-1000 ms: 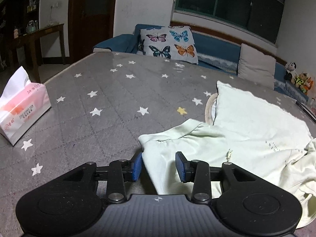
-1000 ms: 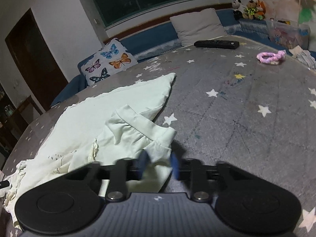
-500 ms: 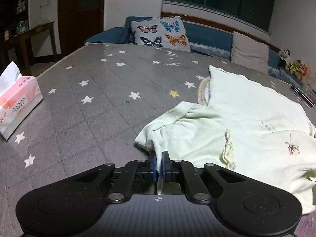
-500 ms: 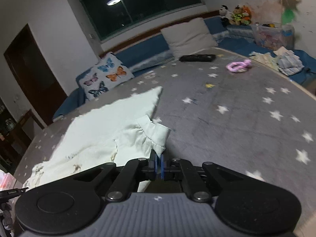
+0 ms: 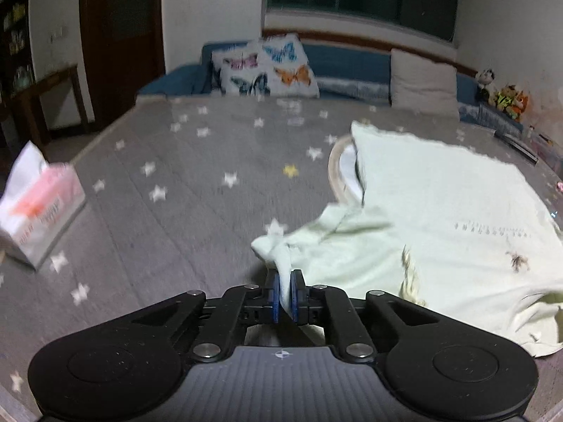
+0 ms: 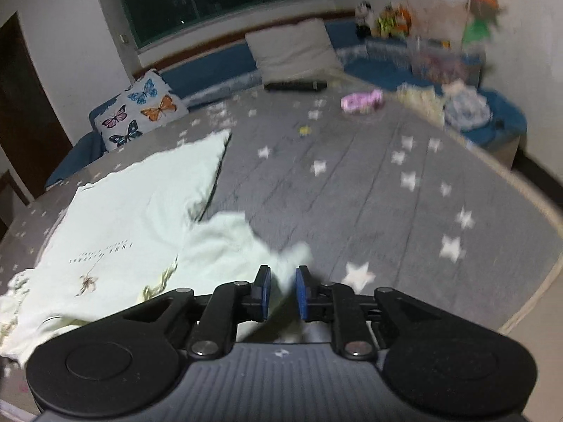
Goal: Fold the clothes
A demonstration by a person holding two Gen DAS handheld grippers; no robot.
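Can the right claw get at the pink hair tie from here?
Probably not without moving: the pink hair tie lies far across the star-patterned mat. The way is clear, and the right claw stands open over the pale green shirt.

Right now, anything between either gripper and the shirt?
Nothing visible. Left gripper is shut on a sleeve of the shirt; right gripper has its jaws open around the other sleeve.

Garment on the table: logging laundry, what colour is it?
Pale mint green garment, with small dark embroidery; clearest in the left wrist view.
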